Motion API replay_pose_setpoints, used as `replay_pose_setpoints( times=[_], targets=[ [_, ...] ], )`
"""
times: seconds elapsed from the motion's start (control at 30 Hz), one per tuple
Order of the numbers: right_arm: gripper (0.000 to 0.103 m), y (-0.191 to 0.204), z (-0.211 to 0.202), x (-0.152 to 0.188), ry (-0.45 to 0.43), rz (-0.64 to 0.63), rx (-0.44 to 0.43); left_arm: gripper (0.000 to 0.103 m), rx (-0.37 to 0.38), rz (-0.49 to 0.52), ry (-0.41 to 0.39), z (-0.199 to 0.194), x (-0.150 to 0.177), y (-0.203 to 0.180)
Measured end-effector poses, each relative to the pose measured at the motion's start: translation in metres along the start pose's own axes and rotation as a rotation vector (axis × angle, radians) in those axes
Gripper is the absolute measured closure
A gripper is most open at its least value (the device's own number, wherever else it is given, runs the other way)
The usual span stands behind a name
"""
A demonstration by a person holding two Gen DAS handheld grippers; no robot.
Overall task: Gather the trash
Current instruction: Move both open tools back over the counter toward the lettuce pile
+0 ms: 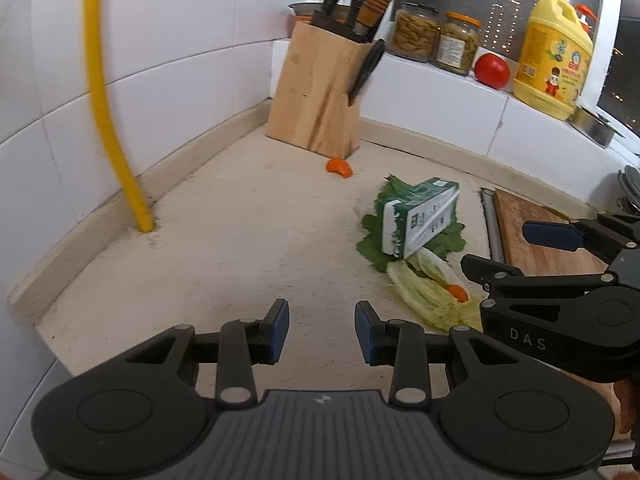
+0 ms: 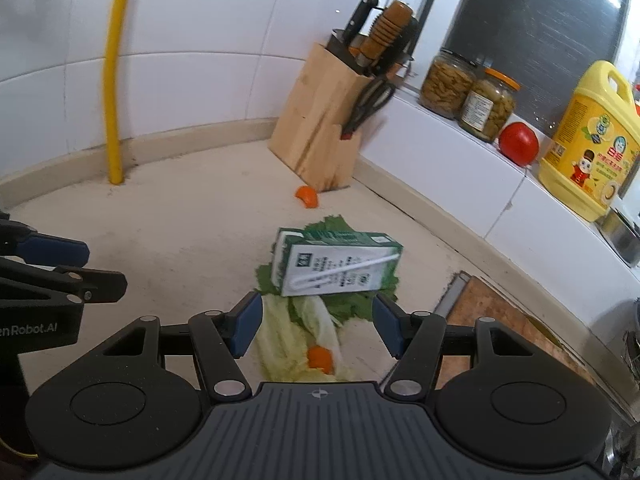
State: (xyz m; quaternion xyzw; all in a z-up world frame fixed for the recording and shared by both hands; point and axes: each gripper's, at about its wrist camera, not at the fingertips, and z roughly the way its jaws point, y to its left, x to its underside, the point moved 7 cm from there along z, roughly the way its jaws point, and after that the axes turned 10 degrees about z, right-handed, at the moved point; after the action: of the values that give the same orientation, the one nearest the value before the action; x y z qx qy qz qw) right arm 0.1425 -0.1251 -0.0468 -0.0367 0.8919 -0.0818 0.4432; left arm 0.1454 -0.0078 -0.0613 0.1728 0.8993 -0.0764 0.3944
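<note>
Right wrist view: right tongs (image 2: 318, 326) stand spread and empty at lower centre, over pale cabbage leaves (image 2: 288, 340) and an orange peel bit (image 2: 320, 358). Just beyond lies a green milk carton (image 2: 336, 264) on a green leaf (image 2: 352, 304). Farther up, a second peel piece (image 2: 307, 196) sits beside the knife block (image 2: 320, 132). Left wrist view: left tongs (image 1: 322, 332) are spread, empty, above bare bench (image 1: 200, 240); the carton lies upper right.

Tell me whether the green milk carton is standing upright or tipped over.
Tipped over. The milk carton lies on its long side atop green leaves on the counter, with its wrapped straw facing up along the top face.
</note>
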Motion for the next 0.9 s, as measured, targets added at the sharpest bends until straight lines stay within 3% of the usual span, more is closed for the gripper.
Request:
replay_pose_setpoints(
  times=[0.9],
  targets=[
    [0.028,-0.02,-0.004,0.015,0.024,-0.001,0.031,0.072,0.033,0.046,0.017,0.003,-0.001,-0.028]
  ],
)
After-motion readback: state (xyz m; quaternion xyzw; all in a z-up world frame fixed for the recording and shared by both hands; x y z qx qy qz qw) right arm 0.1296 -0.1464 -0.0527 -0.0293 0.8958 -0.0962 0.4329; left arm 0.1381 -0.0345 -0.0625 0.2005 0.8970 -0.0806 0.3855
